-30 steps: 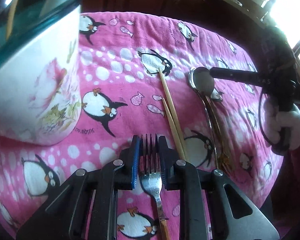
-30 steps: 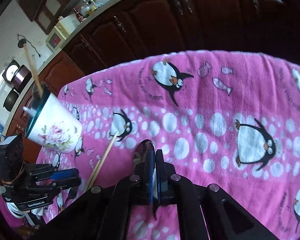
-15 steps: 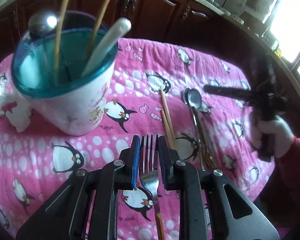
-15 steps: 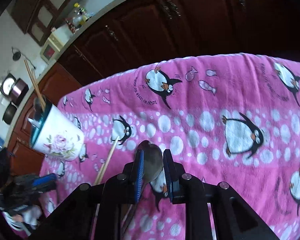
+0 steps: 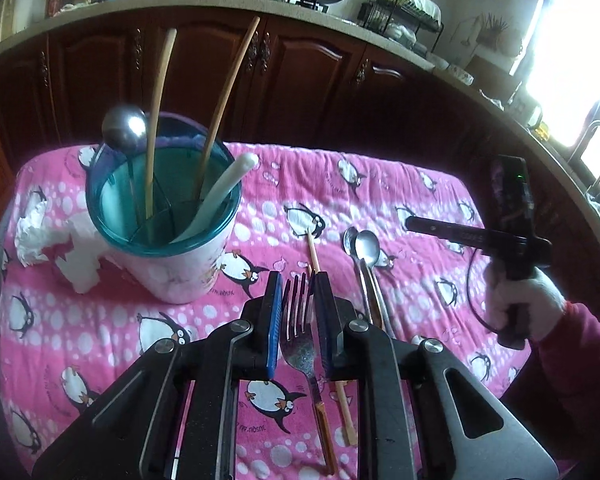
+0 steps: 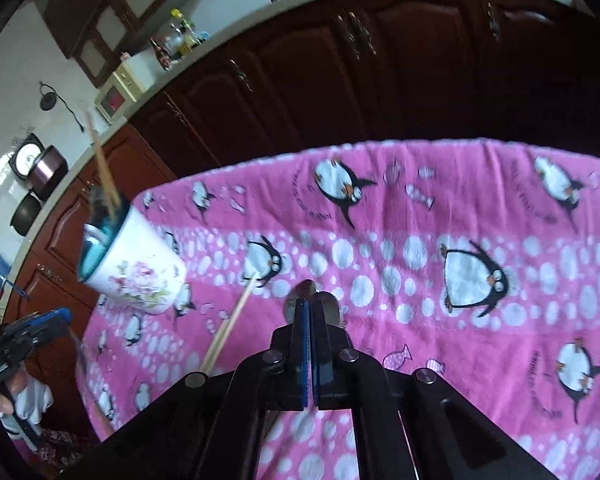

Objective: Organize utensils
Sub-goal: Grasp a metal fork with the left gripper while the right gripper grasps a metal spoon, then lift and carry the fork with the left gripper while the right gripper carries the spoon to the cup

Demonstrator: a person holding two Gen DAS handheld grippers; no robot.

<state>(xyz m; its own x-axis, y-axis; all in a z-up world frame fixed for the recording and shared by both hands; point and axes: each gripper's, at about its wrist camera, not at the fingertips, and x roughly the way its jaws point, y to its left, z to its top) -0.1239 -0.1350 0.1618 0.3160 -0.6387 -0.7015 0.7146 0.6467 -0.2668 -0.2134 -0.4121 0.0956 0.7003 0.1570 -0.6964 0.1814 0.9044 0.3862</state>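
My left gripper [image 5: 298, 286] is shut on a metal fork [image 5: 298, 334] with an orange-tipped handle, held above the pink penguin cloth [image 5: 420, 200]. A white floral cup with a teal liner [image 5: 160, 216] stands to the left and holds two chopsticks, a metal spoon and a white spoon. A pair of chopsticks [image 5: 313, 252] and two metal spoons [image 5: 366, 248] lie on the cloth. My right gripper [image 6: 311, 308] is shut with nothing between the pads, above the spoon bowls [image 6: 334, 312]. It also shows in the left wrist view [image 5: 440, 228].
A crumpled white tissue [image 5: 52, 240] lies left of the cup. Dark wooden cabinets [image 5: 300, 72] run behind the table, with a counter carrying pots and a dish rack. The cup [image 6: 132, 272] and chopsticks [image 6: 228, 328] also show in the right wrist view.
My left gripper has risen and pulled back with the fork, so the whole cup now shows. My right gripper opened half a second ago and has shut again above the spoons.
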